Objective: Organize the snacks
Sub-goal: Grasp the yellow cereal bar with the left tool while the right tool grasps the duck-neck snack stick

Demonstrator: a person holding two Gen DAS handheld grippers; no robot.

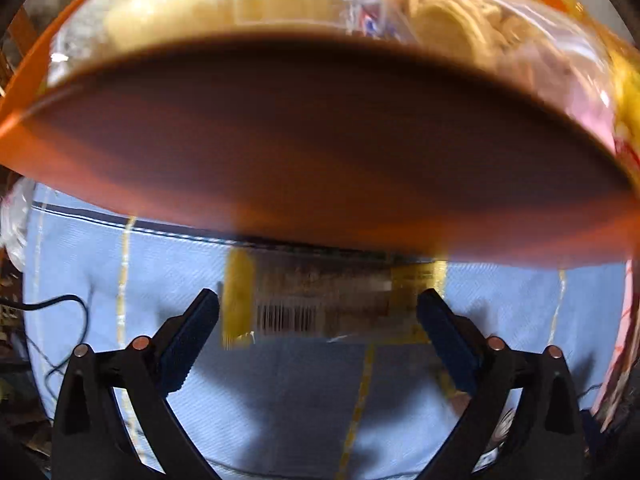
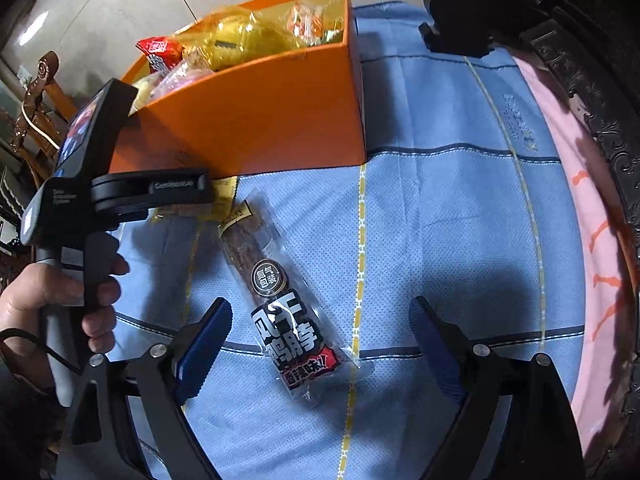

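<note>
An orange box (image 2: 256,120) full of snack packets stands on the blue cloth; in the left wrist view its wall (image 1: 320,168) fills the upper frame, with packets of biscuits (image 1: 452,20) above the rim. A yellow-ended snack packet (image 1: 328,304) with a barcode lies at the foot of the box, between the tips of my open left gripper (image 1: 318,312); it also shows in the right wrist view (image 2: 220,200). A long dark meat-snack packet (image 2: 280,300) lies on the cloth between the fingers of my open right gripper (image 2: 322,320), which hovers above it.
The blue quilted cloth (image 2: 440,220) covers the surface. A pink cloth (image 2: 592,240) and dark carved wood (image 2: 580,60) run along the right. The hand-held left gripper device (image 2: 100,200) is at the left. A black cable (image 1: 60,308) lies at the left.
</note>
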